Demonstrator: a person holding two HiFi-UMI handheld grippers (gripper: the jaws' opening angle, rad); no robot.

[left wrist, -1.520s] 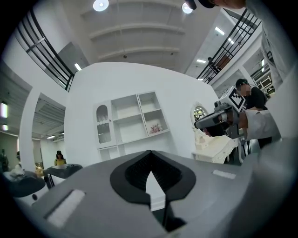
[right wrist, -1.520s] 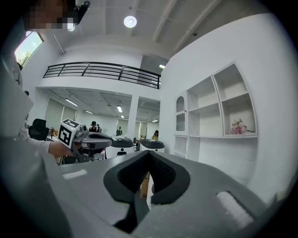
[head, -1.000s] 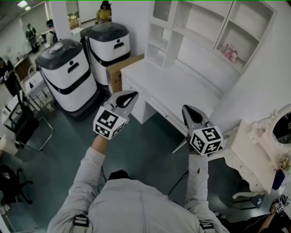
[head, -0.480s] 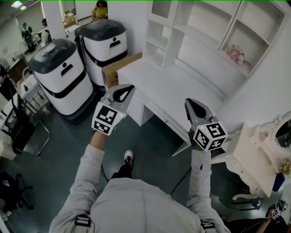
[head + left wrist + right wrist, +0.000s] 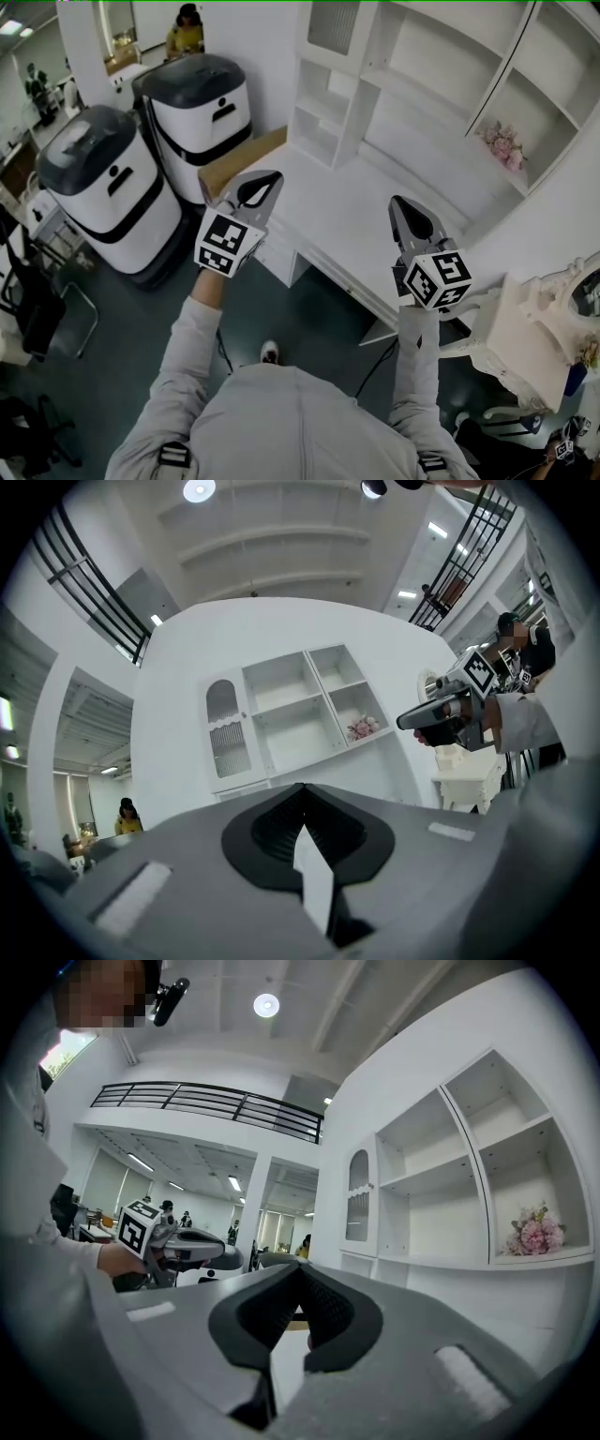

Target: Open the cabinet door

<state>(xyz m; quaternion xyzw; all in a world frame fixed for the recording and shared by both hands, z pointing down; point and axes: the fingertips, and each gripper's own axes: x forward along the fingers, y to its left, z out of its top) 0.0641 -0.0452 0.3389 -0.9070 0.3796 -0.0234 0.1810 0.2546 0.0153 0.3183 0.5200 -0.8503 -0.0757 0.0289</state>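
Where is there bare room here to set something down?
The desk top, between the cardboard box and the wall, is bare; so are the open shelves, except the one with pink flowers. Two bins crowd the floor left of the desk.

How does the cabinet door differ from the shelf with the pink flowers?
The cabinet door shuts its compartment at the left end of the unit; the flower shelf is open-fronted, at the right. The door is narrow with an arched pane; the shelf opening is wider and square. Pink flowers sit on the shelf; what is behind the door cannot be made out. Both are white.
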